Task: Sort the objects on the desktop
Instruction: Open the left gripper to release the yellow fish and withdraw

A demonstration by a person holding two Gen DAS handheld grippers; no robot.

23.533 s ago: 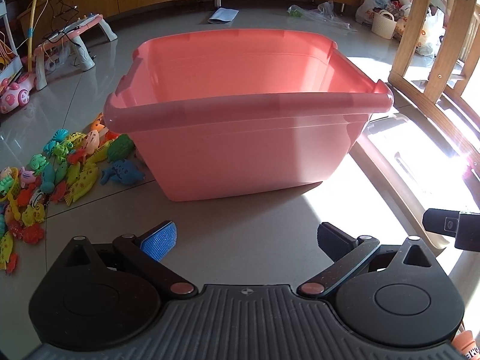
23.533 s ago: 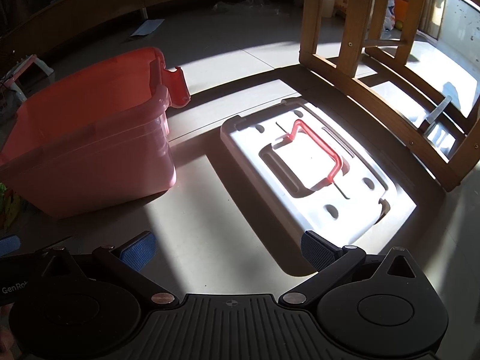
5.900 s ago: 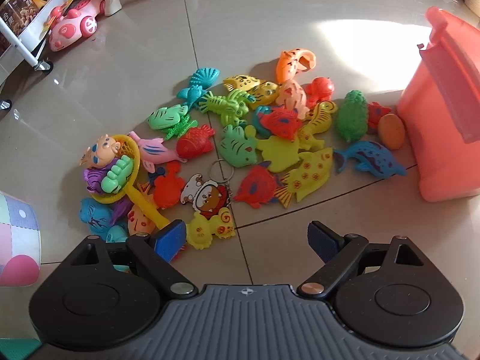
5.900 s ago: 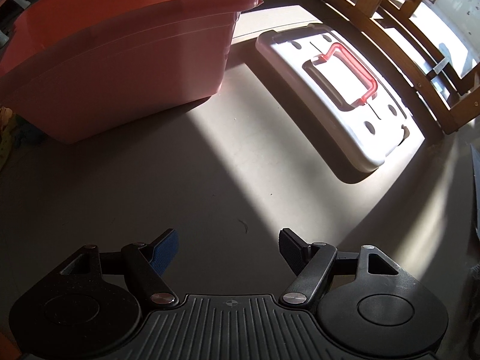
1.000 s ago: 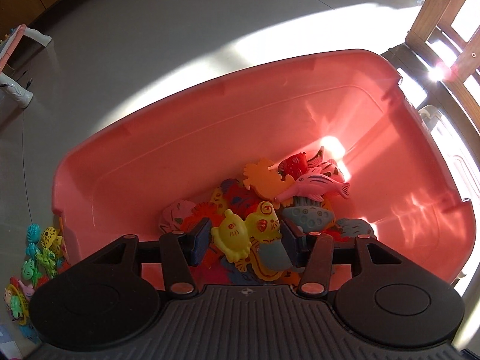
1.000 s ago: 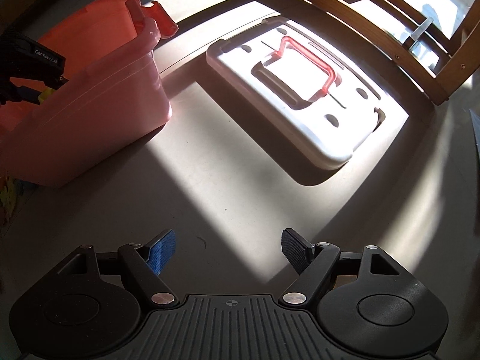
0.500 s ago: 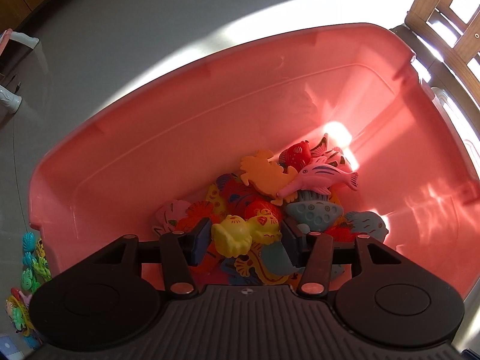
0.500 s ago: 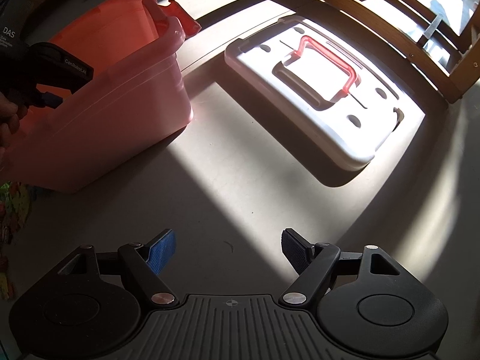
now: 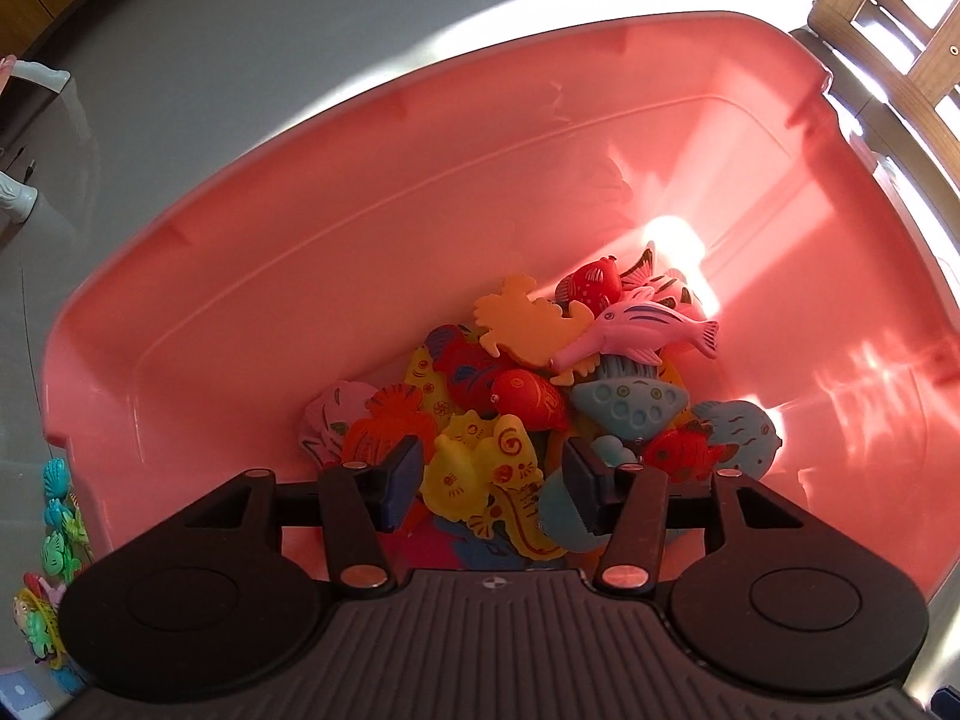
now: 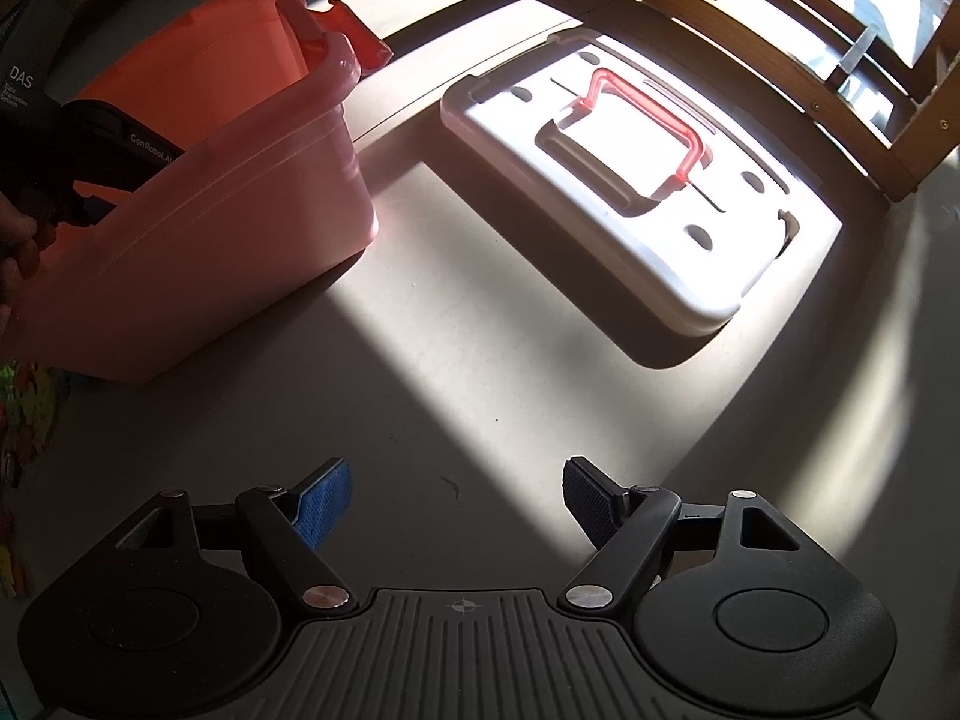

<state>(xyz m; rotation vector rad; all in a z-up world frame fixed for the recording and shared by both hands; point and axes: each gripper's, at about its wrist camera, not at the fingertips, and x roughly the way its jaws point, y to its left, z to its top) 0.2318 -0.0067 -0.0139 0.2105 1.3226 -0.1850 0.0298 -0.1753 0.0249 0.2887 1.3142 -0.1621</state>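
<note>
My left gripper [image 9: 489, 483] points down into the pink tub [image 9: 240, 168], just above a heap of colourful plastic sea-animal toys. A yellow toy [image 9: 474, 471] sits between its jaws, which are opening. The left pad is at the toy's edge, and a gap shows in front of the right pad. A pink fish [image 9: 648, 330] tops the heap. My right gripper [image 10: 456, 495] hangs open over bare floor with nothing between its fingers. The same tub [image 10: 240, 228] lies to its upper left, where a hand [image 10: 18, 252] holds the left gripper's body over the rim.
A white lid with a red handle [image 10: 630, 180] lies on the floor right of the tub. A wooden frame [image 10: 810, 60] stands behind it. Several loose toys [image 9: 57, 540] lie on the floor outside the tub's left wall. Sunlit tile fills the space ahead of the right gripper.
The yellow toy has tipped between the left jaws, which stand slightly wider. The tub fills more of the left wrist view. The right gripper's jaws are unchanged.
</note>
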